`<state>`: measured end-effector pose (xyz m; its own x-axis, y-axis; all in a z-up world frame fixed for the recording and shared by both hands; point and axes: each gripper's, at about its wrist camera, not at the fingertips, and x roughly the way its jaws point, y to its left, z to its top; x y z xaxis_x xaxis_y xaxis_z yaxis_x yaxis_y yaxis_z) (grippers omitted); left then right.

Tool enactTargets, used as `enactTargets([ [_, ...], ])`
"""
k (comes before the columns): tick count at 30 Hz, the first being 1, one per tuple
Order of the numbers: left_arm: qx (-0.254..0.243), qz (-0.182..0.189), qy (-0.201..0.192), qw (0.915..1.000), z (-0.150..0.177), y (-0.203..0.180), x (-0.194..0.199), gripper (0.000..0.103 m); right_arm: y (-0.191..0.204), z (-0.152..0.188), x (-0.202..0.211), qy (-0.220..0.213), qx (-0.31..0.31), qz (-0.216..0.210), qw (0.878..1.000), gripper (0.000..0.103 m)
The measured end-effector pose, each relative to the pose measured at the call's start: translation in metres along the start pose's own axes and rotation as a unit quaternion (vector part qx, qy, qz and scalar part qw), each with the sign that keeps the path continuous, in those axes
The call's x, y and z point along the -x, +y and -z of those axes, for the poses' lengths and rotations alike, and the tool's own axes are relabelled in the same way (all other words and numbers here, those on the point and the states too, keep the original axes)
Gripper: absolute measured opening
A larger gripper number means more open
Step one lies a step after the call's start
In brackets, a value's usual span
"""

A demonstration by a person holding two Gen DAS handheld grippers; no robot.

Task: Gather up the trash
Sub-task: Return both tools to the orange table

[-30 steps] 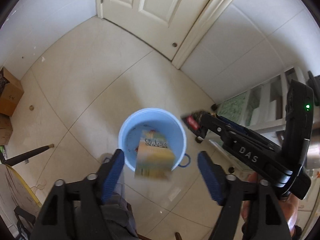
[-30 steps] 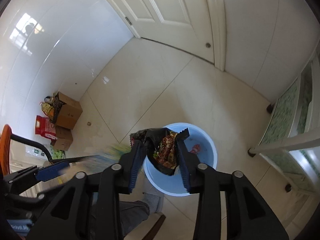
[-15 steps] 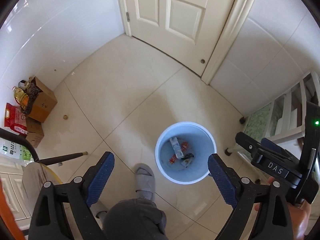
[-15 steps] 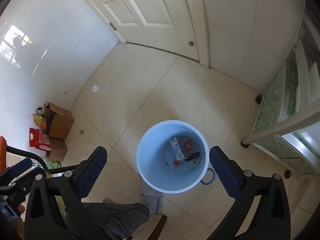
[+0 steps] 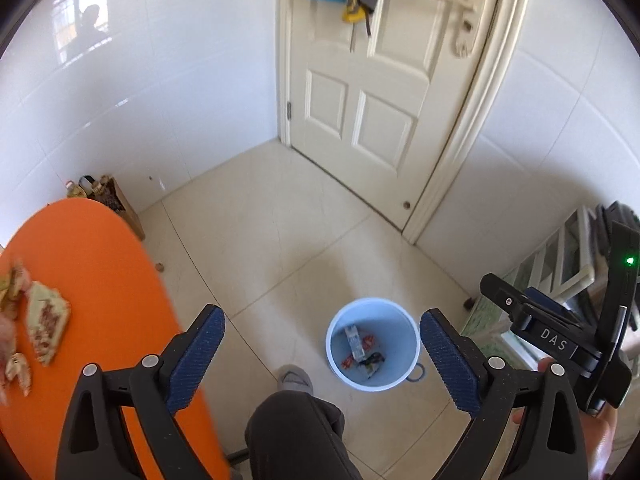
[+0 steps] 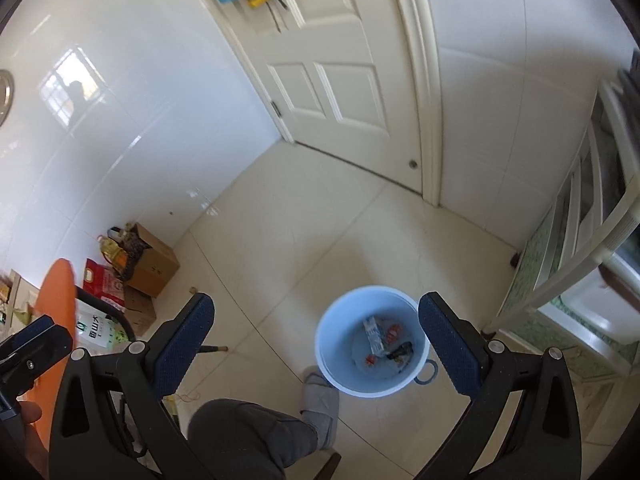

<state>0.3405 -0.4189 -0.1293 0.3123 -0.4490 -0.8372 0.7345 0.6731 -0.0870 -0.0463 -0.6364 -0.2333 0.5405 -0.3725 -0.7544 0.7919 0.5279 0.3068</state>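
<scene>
**Bucket part-filled, scraps remain on table**

An orange table (image 5: 92, 280) at the left carries crumpled wrappers (image 5: 46, 322) not yet collected. On the tiled floor, a blue bucket (image 6: 332, 354) holds a small carton (image 6: 374, 336) and wrapper scraps. Both the left gripper (image 5: 322, 360) and right gripper (image 6: 316, 346) hang wide apart and empty above it. The person's knee (image 5: 292, 420) and slipper (image 6: 318, 396) sit just beside the bucket.
</scene>
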Motion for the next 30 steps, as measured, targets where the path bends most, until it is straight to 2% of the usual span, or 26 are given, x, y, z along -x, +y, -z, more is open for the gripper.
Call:
enactTargets([
  [8, 0.029, -0.012, -0.084, 0.996, 0.053, 0.036, 0.098, 0.098, 0.06, -0.002, 0.06, -0.049, 0.051, -0.024, 0.997, 0.103],
  [15, 0.064, -0.057, -0.152, 0.9846, 0.105, 0.068, 0.182, 0.1, 0.126, -0.006, 0.111, -0.1, 0.1, -0.063, 0.988, 0.103],
  [20, 0.102, -0.098, -0.192, 0.9712, 0.146, 0.084, 0.225, 0.1, 0.185, -0.001, 0.14, -0.126, 0.144, -0.112, 0.975, 0.103],
  [25, 0.142, -0.142, -0.222, 0.9543, 0.191, 0.089, 0.261, 0.102, 0.254, 0.015, 0.167, -0.153, 0.194, -0.173, 0.953, 0.103],
  [30, 0.184, -0.183, -0.239, 0.9358, 0.237, 0.093, 0.295, 0.102, 0.314, 0.042, 0.18, -0.158, 0.239, -0.217, 0.933, 0.103],
])
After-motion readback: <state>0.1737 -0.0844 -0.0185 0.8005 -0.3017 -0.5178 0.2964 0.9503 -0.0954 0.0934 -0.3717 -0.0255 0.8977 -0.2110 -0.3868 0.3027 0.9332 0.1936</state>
